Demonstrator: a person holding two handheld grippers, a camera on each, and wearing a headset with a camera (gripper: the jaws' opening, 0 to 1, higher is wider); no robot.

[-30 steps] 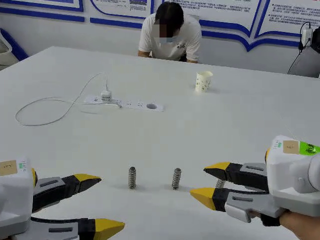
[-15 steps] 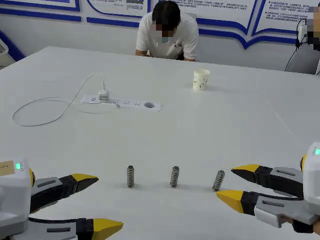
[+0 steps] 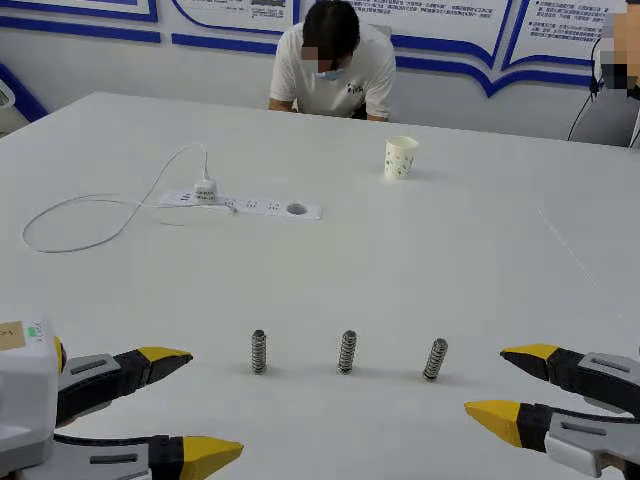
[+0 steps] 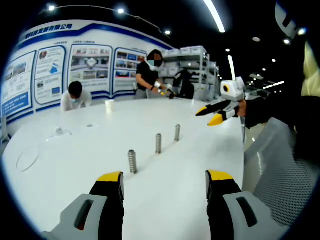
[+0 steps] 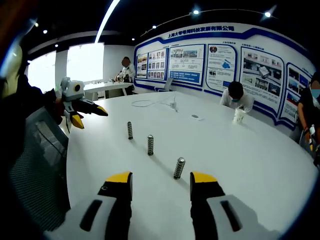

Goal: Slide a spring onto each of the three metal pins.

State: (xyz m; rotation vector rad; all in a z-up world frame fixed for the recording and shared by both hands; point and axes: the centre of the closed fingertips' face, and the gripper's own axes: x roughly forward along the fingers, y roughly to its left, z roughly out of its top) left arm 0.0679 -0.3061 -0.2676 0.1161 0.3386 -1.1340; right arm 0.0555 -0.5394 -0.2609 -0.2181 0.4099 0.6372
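Three small metal pins stand in a row on the white table, each wrapped in a spring: the left spring point(image 3: 259, 351), the middle spring point(image 3: 347, 351) and the right spring point(image 3: 435, 359), which leans slightly. My left gripper point(image 3: 195, 405) is open at the bottom left, short of the left spring point(image 4: 132, 161), nothing between its yellow tips. My right gripper point(image 3: 515, 382) is open at the bottom right, a little to the right of the right spring point(image 5: 179, 167), and holds nothing.
A white power strip point(image 3: 250, 206) with a looping cable point(image 3: 85, 205) lies mid-table on the left. A paper cup point(image 3: 400, 157) stands farther back. A person in a white shirt point(image 3: 332, 62) sits at the far edge.
My right gripper has drawn back to the right, away from the right spring, which now stands uncovered. The left gripper has hardly moved.
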